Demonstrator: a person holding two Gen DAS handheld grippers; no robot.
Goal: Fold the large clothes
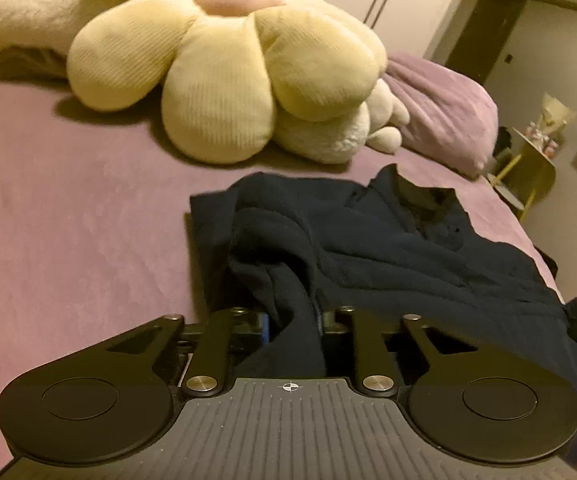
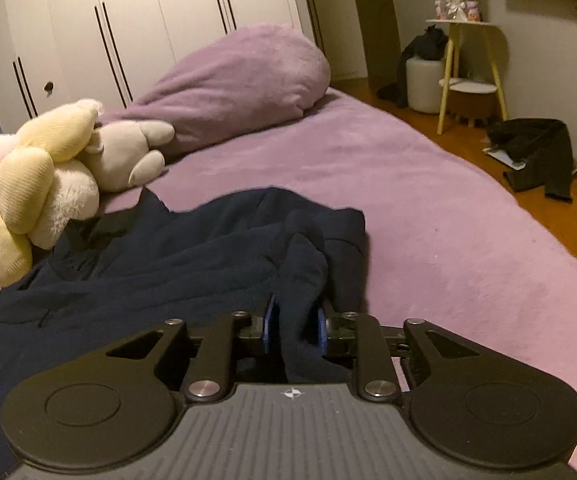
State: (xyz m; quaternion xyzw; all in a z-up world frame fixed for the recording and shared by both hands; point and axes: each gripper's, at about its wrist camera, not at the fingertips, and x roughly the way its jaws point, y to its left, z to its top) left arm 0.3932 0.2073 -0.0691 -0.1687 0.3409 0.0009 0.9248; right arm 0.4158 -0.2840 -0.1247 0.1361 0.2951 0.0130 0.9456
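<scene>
- A big dark blue piece of clothing [image 1: 388,240] lies bunched up on the purple bed [image 1: 68,208]
- The left hand-held gripper [image 1: 291,320] pinches a thick fold of the dark blue piece of clothing between its two fingers, and the cloth hangs down through the gap
- The right hand-held gripper [image 2: 294,322] also squeezes a fold of the same clothing [image 2: 168,264], with its blue pads [image 2: 269,326] pressed on each side of the cloth
- From the left view, the clothing spreads away to the right, toward the edge of the bed
- From the right view, the clothing spreads away to the left and has lots of wrinkles
- A yellow flower pillow [image 1: 224,68] with a pink middle sits on the bed past the clothing, and it does not touch the clothing in the left view
- A soft white toy [image 2: 128,152] lies right beside the flower pillow [image 2: 16,200]
- A purple pillow [image 2: 240,80] leans at the far end of the bed [image 2: 428,208]
- White closet doors [image 2: 128,20] stand behind the bed
- A small side table [image 2: 468,56] with yellow legs stands on the wooden floor [image 2: 548,208]
- Some dark clothes [image 2: 536,156] lie on the floor near the side table
</scene>
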